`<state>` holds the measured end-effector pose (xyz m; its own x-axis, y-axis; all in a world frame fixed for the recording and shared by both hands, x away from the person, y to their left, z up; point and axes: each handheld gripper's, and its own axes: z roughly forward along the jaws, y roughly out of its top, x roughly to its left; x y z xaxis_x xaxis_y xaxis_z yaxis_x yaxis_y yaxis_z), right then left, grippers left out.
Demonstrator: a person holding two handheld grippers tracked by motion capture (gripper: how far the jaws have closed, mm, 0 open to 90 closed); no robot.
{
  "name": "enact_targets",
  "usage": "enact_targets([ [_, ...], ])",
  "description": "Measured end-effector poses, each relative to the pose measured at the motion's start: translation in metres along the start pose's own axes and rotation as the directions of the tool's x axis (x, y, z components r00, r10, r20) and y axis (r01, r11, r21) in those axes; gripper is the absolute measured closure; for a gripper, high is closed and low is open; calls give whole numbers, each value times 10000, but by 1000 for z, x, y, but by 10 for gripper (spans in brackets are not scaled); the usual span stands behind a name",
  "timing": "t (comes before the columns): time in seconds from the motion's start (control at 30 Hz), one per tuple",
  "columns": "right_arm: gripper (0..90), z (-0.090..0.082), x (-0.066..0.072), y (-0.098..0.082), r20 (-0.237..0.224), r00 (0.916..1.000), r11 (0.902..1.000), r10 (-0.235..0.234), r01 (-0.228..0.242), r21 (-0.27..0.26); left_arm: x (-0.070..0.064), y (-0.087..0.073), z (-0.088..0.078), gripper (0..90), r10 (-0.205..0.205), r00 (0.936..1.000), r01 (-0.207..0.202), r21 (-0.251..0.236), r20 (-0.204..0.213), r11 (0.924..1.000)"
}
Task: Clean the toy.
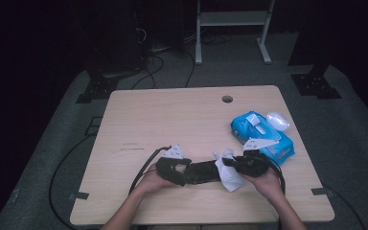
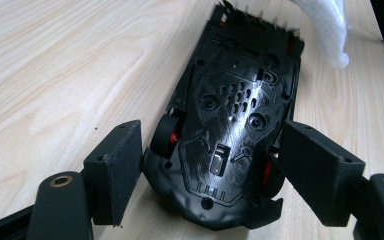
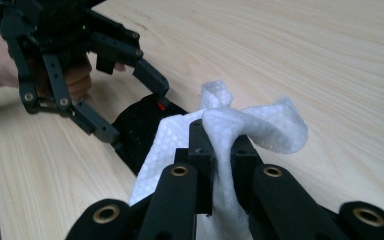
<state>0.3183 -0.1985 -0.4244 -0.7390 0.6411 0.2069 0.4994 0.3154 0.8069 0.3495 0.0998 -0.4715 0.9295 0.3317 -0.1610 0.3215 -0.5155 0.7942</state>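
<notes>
Right gripper [image 3: 219, 150]: jaws clamped shut on a white wipe [image 3: 240, 130], which bunches above the pads and hangs down on the toy car's side. In the high view this gripper [image 1: 230, 165] sits just right of the toy car, wipe [image 1: 228, 172] draped against the car's right end.

Left gripper [image 2: 207, 160]: jaws straddle the toy car [image 2: 235, 115] at its near end, one pad beside each rear wheel. Left pad stands just clear of the wheel; right pad looks to be at the wheel, contact not resolvable. No earlier frame to compare. Counted as not gripping.

Toy car [image 1: 202, 171]: black, belly-up, underside plate facing the camera, lying lengthwise between the two grippers near the table's [image 1: 172, 120] front edge.

Surroundings, taken from the car: blue wipe pack [image 1: 261, 136] lies behind and to the right, near but apart, close to the table's right edge. Cable hole [image 1: 227, 99] is far behind the car. Behind and left of the car the wooden top is bare, giving wide room. In front of the car, little table before the edge.
</notes>
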Motion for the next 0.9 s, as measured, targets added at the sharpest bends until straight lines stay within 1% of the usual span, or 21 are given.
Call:
enact_targets([
  [0.03, 840, 1, 0, 0, -61, 10000, 10000, -9, 9, 56, 0, 0, 1, 257, 75, 10000, -74, 80, -58, 9999],
  [0.1, 840, 6, 2, -1, -284, 9996, 9994, -7, 17, 357, -1, 0, 3, 257, 131, 9999, -130, 140, -67, 9998],
  [0.2, 839, 17, 10, -7, -498, 9984, 9950, -273, 319, 944, -3, 1, 4, 259, 249, 9997, -247, 225, -86, 9994],
  [0.23, 839, 19, 13, -8, -564, 9982, 9939, -227, 286, 1064, -4, 1, 4, 259, 269, 9996, -266, 239, -105, 9994],
  [0.3, 839, 20, 18, -11, -740, 9970, 9927, -244, 329, 1158, -4, 0, 4, 261, 258, 9996, -256, 210, -113, 9995],
  [0.37, 839, 21, 19, -12, -692, 9972, 9906, -278, 368, 1315, -3, 0, 4, 261, 230, 9997, -228, 193, -106, 9996],
  [0.47, 839, 21, 18, -15, -675, 9976, 9905, -176, 266, 1350, -3, 1, 3, 261, 210, 9997, -207, 269, -101, 9994],
  [0.5, 840, 22, 18, -16, -685, 9974, 9902, -244, 336, 1358, -2, 1, 3, 260, 148, 9999, -145, 256, -80, 9996],
  [0.53, 840, 22, 19, -17, -715, 9969, 9903, -328, 421, 1325, -1, 1, 2, 260, 21, 9999, -19, 220, -98, 9998],
  [0.57, 840, 22, 19, -18, -728, 9969, 9901, -313, 409, 1341, 1, 0, 1, 259, -176, 9998, 178, 162, -94, 9997],
  [0.63, 842, 22, 21, -18, -704, 9961, 9886, -536, 629, 1365, 6, -1, -1, 259, -598, 9982, 598, -33, -20, 9982],
  [0.73, 846, 21, 21, -20, -618, 9955, 9880, -712, 789, 1329, 11, 0, -2, 264, -1045, 9942, 1049, -148, 250, 9944],
  [0.8, 848, 21, 19, -21, -603, 9953, 9886, -754, 825, 1257, 15, 3, 0, 264, -1364, 9893, 1364, 21, 513, 9906],
  [0.9, 849, 21, 17, -21, -624, 9951, 9889, -762, 834, 1232, 20, 3, 3, 264, -1780, 9805, 1780, 74, 838, 9840],
])
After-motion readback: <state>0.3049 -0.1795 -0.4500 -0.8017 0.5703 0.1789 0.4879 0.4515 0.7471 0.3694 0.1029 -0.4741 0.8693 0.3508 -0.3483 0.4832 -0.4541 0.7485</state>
